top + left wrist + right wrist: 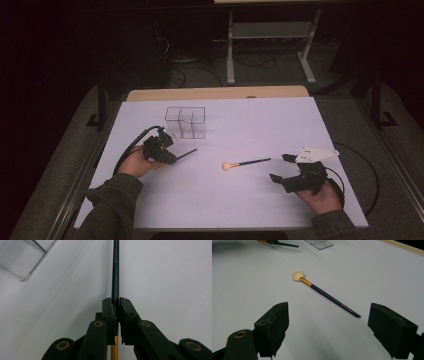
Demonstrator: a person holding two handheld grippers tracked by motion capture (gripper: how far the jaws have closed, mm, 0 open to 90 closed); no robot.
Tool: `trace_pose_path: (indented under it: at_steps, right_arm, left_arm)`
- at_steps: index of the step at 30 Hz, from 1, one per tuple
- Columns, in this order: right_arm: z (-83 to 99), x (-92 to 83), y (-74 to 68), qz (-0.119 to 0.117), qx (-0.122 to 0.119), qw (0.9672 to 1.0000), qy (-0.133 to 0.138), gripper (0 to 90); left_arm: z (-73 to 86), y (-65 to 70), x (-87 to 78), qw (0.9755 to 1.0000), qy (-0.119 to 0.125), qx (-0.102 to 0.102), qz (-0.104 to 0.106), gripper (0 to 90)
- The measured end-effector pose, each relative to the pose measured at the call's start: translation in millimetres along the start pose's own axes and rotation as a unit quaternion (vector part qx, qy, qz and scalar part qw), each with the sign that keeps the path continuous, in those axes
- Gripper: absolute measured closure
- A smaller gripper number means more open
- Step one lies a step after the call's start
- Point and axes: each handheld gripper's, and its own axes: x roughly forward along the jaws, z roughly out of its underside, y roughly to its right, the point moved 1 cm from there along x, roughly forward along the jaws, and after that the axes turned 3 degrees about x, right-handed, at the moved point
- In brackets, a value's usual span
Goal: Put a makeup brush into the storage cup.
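Dark-handled, gold-ferruled, the held brush (115, 272) sits clamped between the jaws of your left gripper (116, 302), its handle running straight out ahead over the white table (250, 125). Near its tip stands the clear organizer (186, 122). Your right gripper (328, 322) gapes wide, a second brush (324, 293) lying ahead of it, untouched.

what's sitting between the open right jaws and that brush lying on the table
Nothing visible. The right gripper is open, and bare white table lies between it and the loose brush. The left gripper, shut on a second brush, and the clear organizer stand off to the side.
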Motion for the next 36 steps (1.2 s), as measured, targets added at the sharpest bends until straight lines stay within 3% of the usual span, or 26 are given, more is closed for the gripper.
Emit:
trace_pose_path:
  at_steps: [14, 18, 23, 33, 36]
  right_arm:
    - [-32.2, -4.1, -4.8, -0.025, -0.013, 0.9994, -0.018, 16.8]
    - [-40.6, -3.8, -7.0, -0.034, -0.021, 0.999, -0.02, 16.8]
    - [-56.8, -2.6, -12.3, -0.044, -0.036, 0.9981, -0.023, 17.3]
    - [-74.8, 6.6, -19.8, -0.071, -0.054, 0.9951, -0.042, 17.8]
    - [-78.5, 6.8, -20.4, -0.08, -0.056, 0.9944, -0.041, 17.8]
  left_arm:
    - [2.9, 19.3, -33.5, 0.9985, 0.044, 0.031, 0.012, 83.3]
    - [3.9, 23.2, -36.7, 0.9979, 0.051, 0.035, 0.016, 83.3]
    - [-0.3, 34.9, -41.4, 0.9958, 0.069, 0.055, 0.021, 83.3]
    - [-11.8, 49.9, -43.1, 0.9935, 0.071, 0.083, 0.031, 83.3]
    - [-15.9, 54.1, -45.2, 0.9916, 0.081, 0.095, 0.033, 83.3]
